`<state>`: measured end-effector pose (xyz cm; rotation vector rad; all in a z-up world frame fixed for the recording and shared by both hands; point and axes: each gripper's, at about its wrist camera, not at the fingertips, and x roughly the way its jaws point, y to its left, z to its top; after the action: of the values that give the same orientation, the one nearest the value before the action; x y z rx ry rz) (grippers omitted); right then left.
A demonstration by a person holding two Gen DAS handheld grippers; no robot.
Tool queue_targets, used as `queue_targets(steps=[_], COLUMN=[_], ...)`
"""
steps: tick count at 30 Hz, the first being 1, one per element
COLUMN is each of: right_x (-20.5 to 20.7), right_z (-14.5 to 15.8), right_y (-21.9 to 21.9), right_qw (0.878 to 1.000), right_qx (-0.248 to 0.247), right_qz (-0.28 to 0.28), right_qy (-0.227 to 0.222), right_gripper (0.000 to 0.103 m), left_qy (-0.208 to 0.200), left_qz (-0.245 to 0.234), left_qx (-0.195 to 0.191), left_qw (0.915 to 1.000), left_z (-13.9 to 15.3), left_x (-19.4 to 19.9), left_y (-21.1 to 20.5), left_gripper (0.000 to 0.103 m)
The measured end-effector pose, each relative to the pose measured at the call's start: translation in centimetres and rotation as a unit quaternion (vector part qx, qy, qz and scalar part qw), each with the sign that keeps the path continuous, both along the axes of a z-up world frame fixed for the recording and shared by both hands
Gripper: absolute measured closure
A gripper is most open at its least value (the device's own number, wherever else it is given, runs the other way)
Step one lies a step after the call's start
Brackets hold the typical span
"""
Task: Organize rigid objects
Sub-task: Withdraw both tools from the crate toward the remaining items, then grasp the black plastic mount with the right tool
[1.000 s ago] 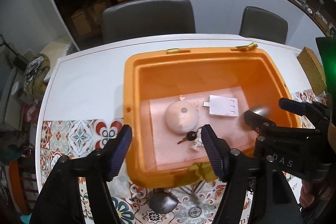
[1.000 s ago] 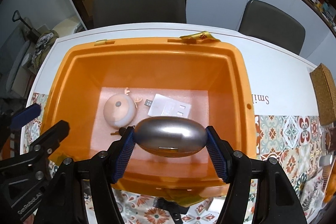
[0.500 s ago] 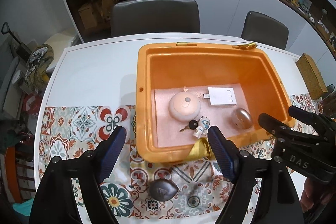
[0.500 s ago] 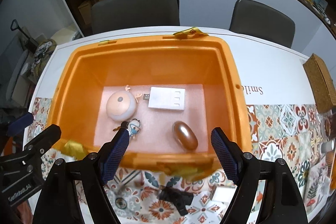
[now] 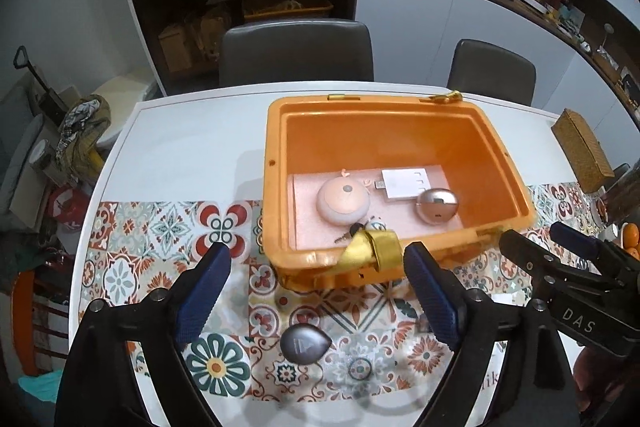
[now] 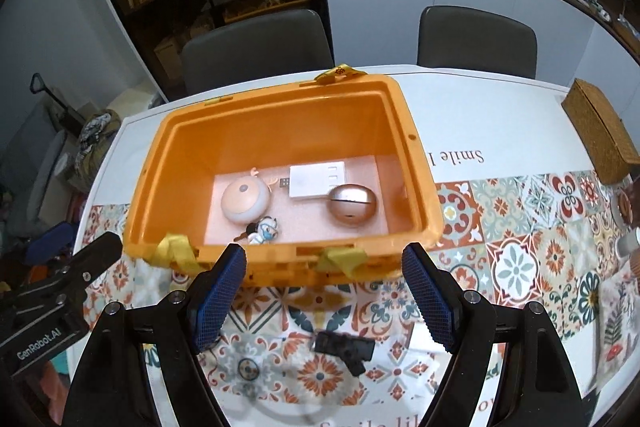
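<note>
Below the orange bin (image 5: 276, 163), low in the frame, we see a grey teardrop gadget (image 5: 305, 343) on the table (image 5: 180, 147): hard, smooth, light, best pinched across its flanks. Left gripper (image 5: 318, 291), jaws just widening, and right gripper (image 6: 324, 291) gape empty.

Bin (image 6: 280, 115) at frame centre on the table (image 6: 492, 123). In it, left to right: round lamp (image 6: 244, 201), flat hub (image 6: 318, 179), oval case (image 6: 352, 205); keyring (image 6: 260, 231) in front of the lamp. Below the bin, on the mat (image 6: 516, 259): clip (image 6: 344, 347). Basket (image 6: 600, 131) far right.
</note>
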<state>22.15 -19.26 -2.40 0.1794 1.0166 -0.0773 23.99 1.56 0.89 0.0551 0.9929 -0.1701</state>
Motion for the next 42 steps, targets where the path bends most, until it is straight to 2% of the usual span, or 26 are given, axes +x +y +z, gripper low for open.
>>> queue_targets(steps=[10,18,27,42], right_x=[-3.6,-5.1,-5.9,-6.3], right_z=[-0.9,-3.0,-4.4,-9.2], right_y=[0.2,0.2,0.9,1.0], right_qw=[0.999,1.0,0.999,1.0], right_qx=[0.0,-0.004,-0.026,-0.012], right_qz=[-0.008,-0.013,-0.004,-0.011], right_qy=[-0.035,-0.027,-0.035,0.005], right_gripper=[0.023,0.022,0.021,0.017], left_qy=[0.001,0.008,0.031,0.066], left_qz=[0.003,0.019,0.032,0.048], left_qx=[-0.001,0.02,0.011,0.033], left_qw=[1.0,0.9996,0.9989,0.9962], left_z=[-1.2,-3.4,-5.6,-9.6], left_x=[-2.8,-4.4,-5.5,-5.8], left_y=[0.0,-0.1,0.1,0.2], left_gripper=[0.014,0.014,0.014,0.014])
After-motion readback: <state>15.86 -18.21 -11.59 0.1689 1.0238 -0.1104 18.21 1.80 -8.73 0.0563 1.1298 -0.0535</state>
